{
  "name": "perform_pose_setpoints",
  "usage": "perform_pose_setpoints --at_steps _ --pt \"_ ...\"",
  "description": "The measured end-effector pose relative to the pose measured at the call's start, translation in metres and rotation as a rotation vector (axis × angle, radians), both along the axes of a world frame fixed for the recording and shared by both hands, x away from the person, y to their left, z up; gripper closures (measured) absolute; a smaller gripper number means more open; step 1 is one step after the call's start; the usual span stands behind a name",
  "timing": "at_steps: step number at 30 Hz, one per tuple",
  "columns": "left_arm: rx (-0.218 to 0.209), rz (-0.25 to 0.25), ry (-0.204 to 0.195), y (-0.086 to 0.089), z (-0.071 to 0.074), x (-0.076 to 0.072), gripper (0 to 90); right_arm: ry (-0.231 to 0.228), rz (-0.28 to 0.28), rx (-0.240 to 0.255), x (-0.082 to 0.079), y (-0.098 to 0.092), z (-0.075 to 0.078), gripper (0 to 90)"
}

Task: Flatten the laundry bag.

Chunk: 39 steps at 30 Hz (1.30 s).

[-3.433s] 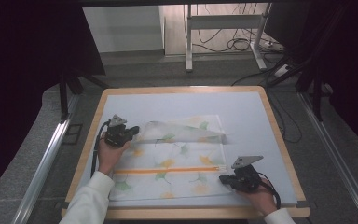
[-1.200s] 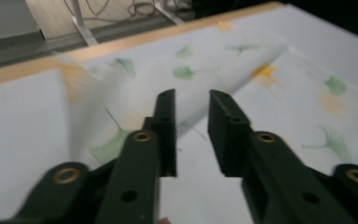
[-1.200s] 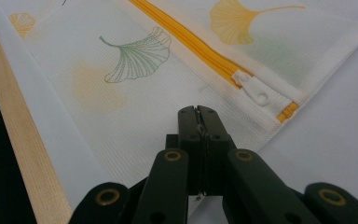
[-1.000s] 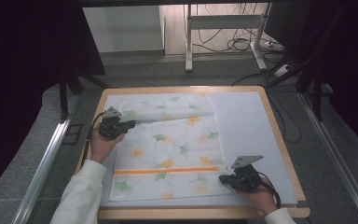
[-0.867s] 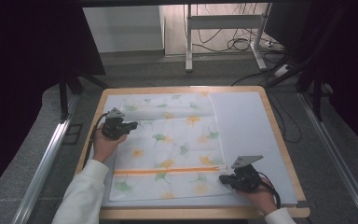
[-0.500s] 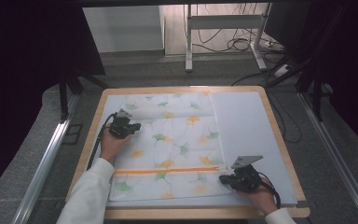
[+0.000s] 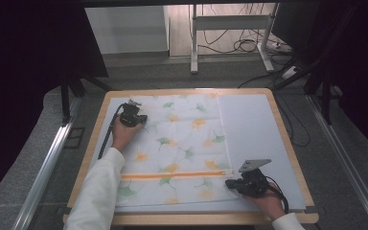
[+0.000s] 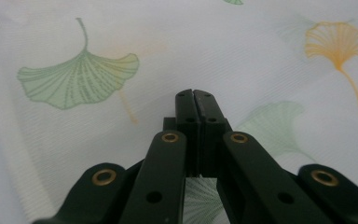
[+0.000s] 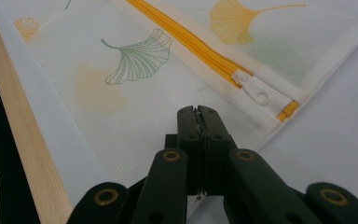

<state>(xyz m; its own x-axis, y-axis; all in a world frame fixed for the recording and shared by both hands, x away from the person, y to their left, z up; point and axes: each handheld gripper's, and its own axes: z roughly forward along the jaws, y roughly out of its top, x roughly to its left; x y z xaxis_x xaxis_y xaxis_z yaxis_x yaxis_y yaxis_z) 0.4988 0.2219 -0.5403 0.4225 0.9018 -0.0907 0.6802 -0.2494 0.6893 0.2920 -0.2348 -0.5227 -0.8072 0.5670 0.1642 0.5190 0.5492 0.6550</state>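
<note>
**Mesh bag spread flat, both my tongs clenched**

The mesh bag (image 7: 177, 153) lies flat on the left and middle of the table, a white see-through pouch printed with green and orange ginkgo leaves. Its orange zipper (image 7: 172, 175) runs left to right across the near part and is closed as far as I can see, ending at a white tab (image 9: 256, 91) by the bag's near right corner. I can make out nothing inside; the fabric lies thin against the surface.

My left gripper (image 7: 133, 116) sits over the far left part of the bag. In the left gripper view its jaws are pressed together above the cloth, beside a green leaf print (image 8: 79, 79), with nothing plainly between them.

My right gripper (image 7: 230, 183) is at the near right corner of the bag, just near of the zipper's end. Its jaws are clamped on the mesh at that corner, a sliver of fabric showing between the tips (image 9: 198, 114).

Under the bag is a pale mat (image 7: 254, 129), bare on the right, framed by the table's wooden rim (image 7: 287, 143). Beyond the far edge lie cables (image 7: 242, 45) on the floor.
</note>
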Motion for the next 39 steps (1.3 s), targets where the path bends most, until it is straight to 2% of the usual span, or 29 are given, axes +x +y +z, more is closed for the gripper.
perform_pose_setpoints --at_steps 1,4,5,6,7,8,9,10,12,13,17,18,22,23,24,27,31,36,38,39 --pt "0.001 -0.006 0.010 0.000 0.001 -0.004 89.7 -0.003 0.000 -0.004 0.000 0.001 0.000 87.8" --pt "0.004 -0.017 0.006 0.001 0.003 -0.011 89.8 -0.008 0.001 -0.007 -0.001 0.001 0.000 87.8" --pt "-0.013 -0.024 0.000 0.002 0.007 -0.021 89.8 -0.012 -0.002 -0.011 -0.001 0.001 0.001 87.8" --pt "-0.013 -0.024 0.000 0.002 0.007 -0.021 89.7 -0.012 -0.002 -0.011 -0.001 0.001 0.001 87.8" --pt "-0.018 -0.032 -0.008 0.002 0.009 -0.027 89.7 -0.013 -0.002 -0.013 -0.002 0.002 0.001 87.8" --pt "-0.036 -0.040 -0.031 0.003 0.014 -0.039 89.7 -0.018 -0.002 -0.018 -0.002 0.003 0.001 87.8" --pt "-0.036 -0.040 -0.031 0.003 0.014 -0.039 89.6 -0.018 -0.002 -0.018 -0.002 0.003 0.001 87.8" --pt "-0.018 -0.062 -0.048 0.004 0.021 -0.052 89.7 -0.021 -0.002 -0.021 -0.002 0.003 0.001 87.8" --pt "-0.012 -0.076 -0.069 0.004 0.028 -0.064 89.7 -0.022 -0.006 -0.024 -0.002 0.004 0.001 87.8" --pt "-0.012 -0.076 -0.069 0.004 0.028 -0.064 89.6 -0.022 -0.006 -0.024 -0.002 0.004 0.001 87.8" --pt "-0.050 -0.103 -0.117 0.002 0.043 -0.093 89.6 -0.030 -0.002 -0.030 -0.003 0.005 0.002 87.8" --pt "-0.050 -0.103 -0.117 0.002 0.043 -0.093 89.5 -0.030 -0.002 -0.030 -0.003 0.005 0.002 87.8" --pt "-0.043 -0.140 -0.130 -0.004 0.048 -0.112 89.4 -0.025 -0.003 -0.026 -0.002 0.005 0.002 87.8" --pt "-0.054 -0.150 -0.131 -0.006 0.050 -0.120 89.1 -0.025 -0.003 -0.026 -0.002 0.005 0.002 87.8" --pt "-0.054 -0.150 -0.131 -0.006 0.050 -0.120 88.8 -0.026 -0.002 -0.027 -0.002 0.005 0.002 87.8" --pt "-0.079 -0.167 -0.134 -0.009 0.050 -0.133 88.5 -0.026 -0.002 -0.027 -0.002 0.005 0.002 87.8" --pt "-0.083 -0.181 -0.128 -0.010 0.048 -0.140 88.4 -0.023 -0.004 -0.026 -0.001 0.005 0.002 87.8" --pt "-0.098 -0.216 -0.130 -0.015 0.047 -0.157 87.6 -0.021 -0.009 -0.028 0.000 0.005 0.002 87.7" --pt "-0.101 -0.225 -0.127 -0.019 0.046 -0.165 86.0 -0.027 -0.009 -0.033 -0.001 0.006 0.002 87.3" --pt "-0.091 -0.219 -0.126 -0.022 0.046 -0.169 80.8 -0.031 -0.011 -0.036 -0.002 0.006 0.002 86.7"
